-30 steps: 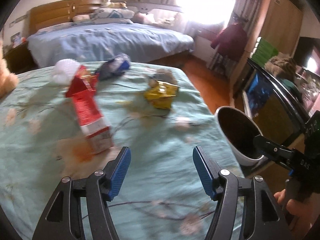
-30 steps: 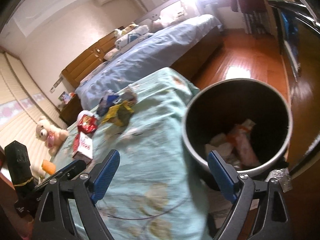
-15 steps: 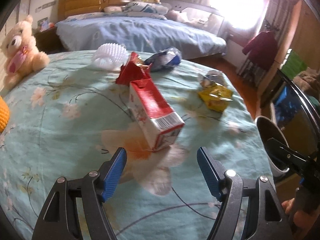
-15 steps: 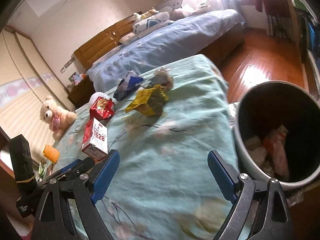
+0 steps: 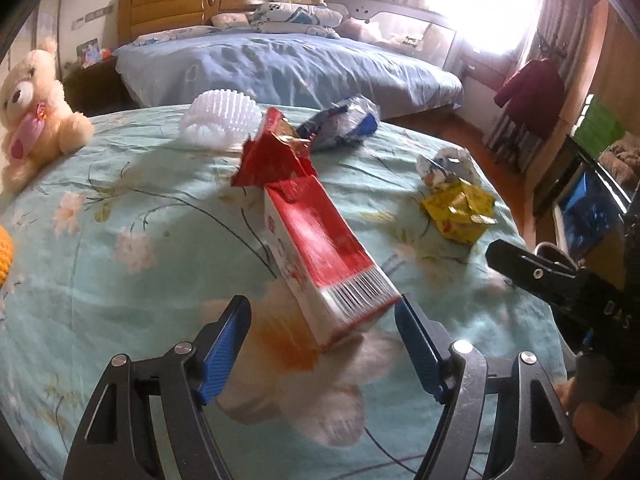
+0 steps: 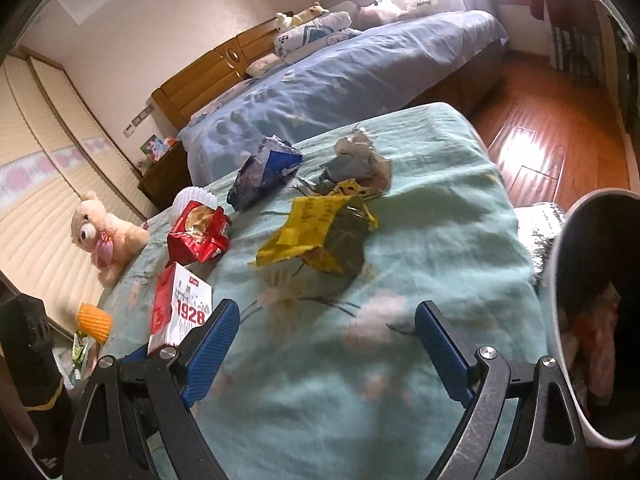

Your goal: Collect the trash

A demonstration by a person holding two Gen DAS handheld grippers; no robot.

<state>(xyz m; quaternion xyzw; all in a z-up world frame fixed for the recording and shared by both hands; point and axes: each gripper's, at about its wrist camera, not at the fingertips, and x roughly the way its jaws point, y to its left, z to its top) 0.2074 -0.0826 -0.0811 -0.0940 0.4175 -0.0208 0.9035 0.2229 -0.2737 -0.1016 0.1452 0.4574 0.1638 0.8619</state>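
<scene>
A red and white carton [image 5: 320,256] lies on the teal floral bedspread [image 5: 120,280], its near end between the blue pads of my open left gripper [image 5: 322,340]; it shows too in the right wrist view [image 6: 180,308]. Behind it lie a red snack bag [image 5: 272,156], a blue wrapper [image 5: 340,126], a white paper cup liner [image 5: 220,116], a crumpled paper ball [image 5: 444,166] and a yellow wrapper [image 5: 458,210]. My right gripper [image 6: 326,344] is open and empty above the bedspread, short of the yellow wrapper [image 6: 316,232]. The trash bin [image 6: 592,320], holding some trash, stands at the bed's right edge.
A teddy bear [image 5: 32,100] sits at the bed's left side, with an orange object [image 6: 94,320] near it. A second bed with blue covers [image 5: 280,64] stands behind. Wooden floor [image 6: 552,136] lies to the right.
My left gripper has swung left from the bin side and closed in on the carton. My right gripper has turned left from the bin towards the trash on the bed.
</scene>
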